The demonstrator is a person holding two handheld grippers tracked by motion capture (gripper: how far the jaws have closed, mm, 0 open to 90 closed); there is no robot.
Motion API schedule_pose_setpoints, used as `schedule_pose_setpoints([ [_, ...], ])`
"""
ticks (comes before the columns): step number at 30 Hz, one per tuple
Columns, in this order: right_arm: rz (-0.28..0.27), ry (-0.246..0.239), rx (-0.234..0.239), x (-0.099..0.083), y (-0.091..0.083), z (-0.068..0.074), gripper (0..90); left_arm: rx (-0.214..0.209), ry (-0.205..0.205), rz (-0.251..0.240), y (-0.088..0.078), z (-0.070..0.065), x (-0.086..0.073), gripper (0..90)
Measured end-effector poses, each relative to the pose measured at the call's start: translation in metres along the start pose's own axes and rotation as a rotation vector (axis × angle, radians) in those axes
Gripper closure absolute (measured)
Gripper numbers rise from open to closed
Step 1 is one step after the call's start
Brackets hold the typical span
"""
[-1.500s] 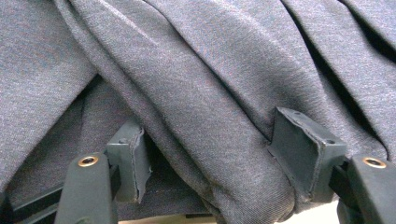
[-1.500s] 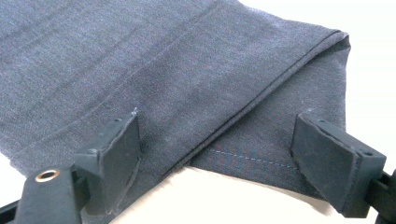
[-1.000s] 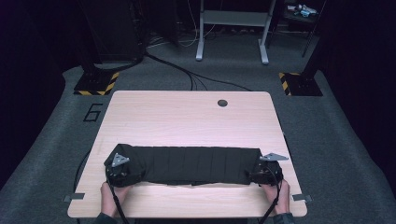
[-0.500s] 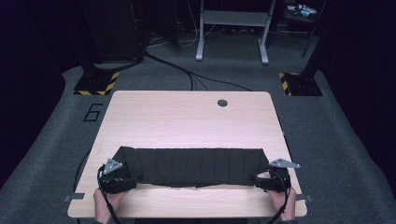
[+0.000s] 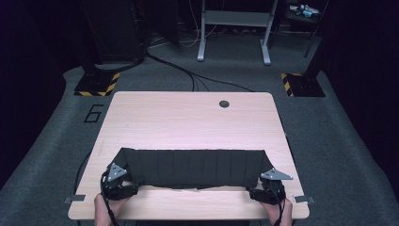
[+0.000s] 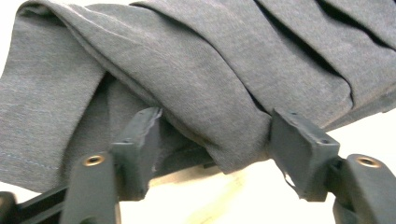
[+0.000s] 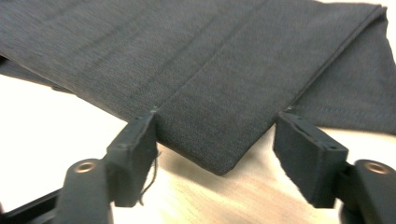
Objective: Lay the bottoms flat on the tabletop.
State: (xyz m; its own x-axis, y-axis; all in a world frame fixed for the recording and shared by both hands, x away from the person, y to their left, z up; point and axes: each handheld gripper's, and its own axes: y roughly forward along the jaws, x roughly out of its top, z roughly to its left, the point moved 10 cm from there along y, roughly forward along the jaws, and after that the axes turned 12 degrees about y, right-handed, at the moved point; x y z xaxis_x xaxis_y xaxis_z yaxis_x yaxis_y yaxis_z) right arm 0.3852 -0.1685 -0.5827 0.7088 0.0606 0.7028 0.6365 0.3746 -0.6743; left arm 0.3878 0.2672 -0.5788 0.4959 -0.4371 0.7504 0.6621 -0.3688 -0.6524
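Setting: dark workshop floor with cables and stands is seen beyond the table (image 5: pixel 188 117), on which a long folded dark cloth (image 5: pixel 193 167) is laid across the near part.
Left hand-held gripper (image 5: pixel 123 184): set at the cloth's left end; jaws have just been closing, the folded corner lies between them, seemingly so that end can be taken up; pads not clearly pressing.
Cloth: stretched flat, pleated, parallel to the near table edge.
Right hand-held gripper (image 5: pixel 264 189): at the cloth's right end; jaws, just closing, stand spread around the corner, untouched.
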Motion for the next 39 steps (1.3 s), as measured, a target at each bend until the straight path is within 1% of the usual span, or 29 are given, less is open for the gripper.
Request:
schedule_pose_setpoints([
  [1, 0.003, -0.001, -0.001, -0.003, 0.002, 0.001, 39.4, -0.007, 0.001, 0.001, 0.000, -0.002, -0.001, 46.6],
  [2, 0.012, 0.006, -0.009, -0.006, 0.002, 0.002, 43.6, -0.010, 0.004, -0.002, 0.002, -0.005, -0.003, 49.9],
  [3, 0.012, 0.006, -0.009, -0.006, 0.002, 0.002, 43.6, -0.010, 0.004, -0.002, 0.002, -0.005, -0.003, 53.0],
  [4, 0.001, -0.015, -0.018, -0.008, 0.003, 0.003, 50.1, -0.023, 0.010, -0.004, 0.001, -0.007, -0.005, 56.5],
  [5, -0.002, -0.019, -0.020, -0.009, 0.003, 0.004, 54.0, -0.018, 0.011, -0.013, 0.001, -0.008, -0.004, 58.7],
  [6, -0.002, -0.019, -0.020, -0.009, 0.003, 0.004, 54.0, -0.018, 0.011, -0.013, 0.001, -0.008, -0.004, 60.9],
  [7, -0.005, -0.025, -0.023, -0.009, 0.002, 0.005, 60.4, -0.011, 0.015, -0.023, 0.001, -0.009, -0.004, 62.4],
  [10, -0.011, -0.028, -0.026, -0.009, 0.001, 0.006, 70.3, -0.003, 0.023, -0.031, 0.000, -0.008, -0.004, 66.3],
  [11, -0.021, -0.034, -0.027, -0.008, 0.001, 0.005, 73.5, -0.001, 0.023, -0.034, 0.000, -0.009, -0.004, 67.4],
  [12, -0.022, -0.022, -0.028, -0.008, 0.000, 0.006, 76.0, -0.002, 0.030, -0.036, -0.001, -0.009, -0.004, 68.6],
  [13, -0.022, -0.022, -0.028, -0.008, 0.000, 0.006, 76.0, -0.002, 0.030, -0.036, -0.001, -0.009, -0.004, 69.7],
  [15, -0.034, -0.031, -0.030, -0.007, -0.002, 0.005, 81.5, 0.003, 0.037, -0.042, -0.002, -0.009, -0.003, 71.2],
  [16, -0.039, -0.027, -0.034, -0.007, -0.003, 0.006, 82.2, 0.010, 0.033, -0.050, -0.002, -0.009, -0.002, 71.6],
  [18, -0.050, -0.034, -0.030, -0.004, -0.006, 0.007, 83.3, -0.002, 0.031, -0.048, -0.005, -0.008, 0.000, 72.3],
  [19, -0.054, -0.037, -0.031, -0.002, -0.009, 0.007, 83.6, 0.000, 0.030, -0.048, -0.006, -0.008, 0.000, 72.6],
  [20, -0.060, -0.043, -0.030, -0.001, -0.010, 0.007, 83.9, -0.005, 0.036, -0.048, -0.007, -0.007, 0.002, 72.9],
  [21, -0.064, -0.041, -0.032, 0.001, -0.013, 0.008, 84.1, 0.001, 0.039, -0.052, -0.008, -0.007, 0.004, 73.1],
  [22, -0.073, -0.050, -0.032, 0.004, -0.014, 0.009, 84.3, 0.001, 0.039, -0.052, -0.008, -0.007, 0.004, 73.4],
  [24, -0.081, -0.053, -0.034, 0.008, -0.018, 0.010, 84.7, -0.016, 0.041, -0.056, -0.012, -0.005, 0.010, 73.7],
  [25, -0.089, -0.052, -0.033, 0.010, -0.019, 0.010, 84.8, -0.016, 0.041, -0.056, -0.012, -0.005, 0.010, 73.9],
  [28, -0.102, -0.062, -0.026, 0.019, -0.023, 0.012, 85.1, -0.022, 0.050, -0.061, -0.016, -0.001, 0.020, 74.3],
  [29, -0.109, -0.061, -0.024, 0.023, -0.025, 0.013, 85.2, -0.022, 0.050, -0.061, -0.016, -0.001, 0.020, 74.4],
  [31, -0.118, -0.069, -0.022, 0.030, -0.028, 0.014, 85.3, -0.019, 0.062, -0.069, -0.018, 0.003, 0.030, 74.7],
  [32, -0.127, -0.072, -0.019, 0.035, -0.029, 0.015, 85.3, -0.023, 0.075, -0.064, -0.020, 0.004, 0.034, 74.9],
  [33, -0.129, -0.076, -0.019, 0.039, -0.030, 0.015, 85.3, -0.023, 0.075, -0.064, -0.020, 0.004, 0.034, 75.0],
  [34, -0.137, -0.082, -0.017, 0.043, -0.031, 0.016, 85.4, -0.024, 0.081, -0.069, -0.021, 0.006, 0.040, 75.2],
  [35, -0.139, -0.085, -0.022, 0.047, -0.032, 0.016, 85.4, -0.024, 0.081, -0.069, -0.021, 0.006, 0.040, 75.3],
  [36, -0.143, -0.087, -0.017, 0.051, -0.032, 0.016, 85.5, -0.022, 0.094, -0.075, -0.022, 0.009, 0.048, 75.6],
  [39, -0.156, -0.102, -0.021, 0.063, -0.034, 0.016, 85.6, -0.027, 0.113, -0.069, -0.023, 0.013, 0.058, 76.3],
])
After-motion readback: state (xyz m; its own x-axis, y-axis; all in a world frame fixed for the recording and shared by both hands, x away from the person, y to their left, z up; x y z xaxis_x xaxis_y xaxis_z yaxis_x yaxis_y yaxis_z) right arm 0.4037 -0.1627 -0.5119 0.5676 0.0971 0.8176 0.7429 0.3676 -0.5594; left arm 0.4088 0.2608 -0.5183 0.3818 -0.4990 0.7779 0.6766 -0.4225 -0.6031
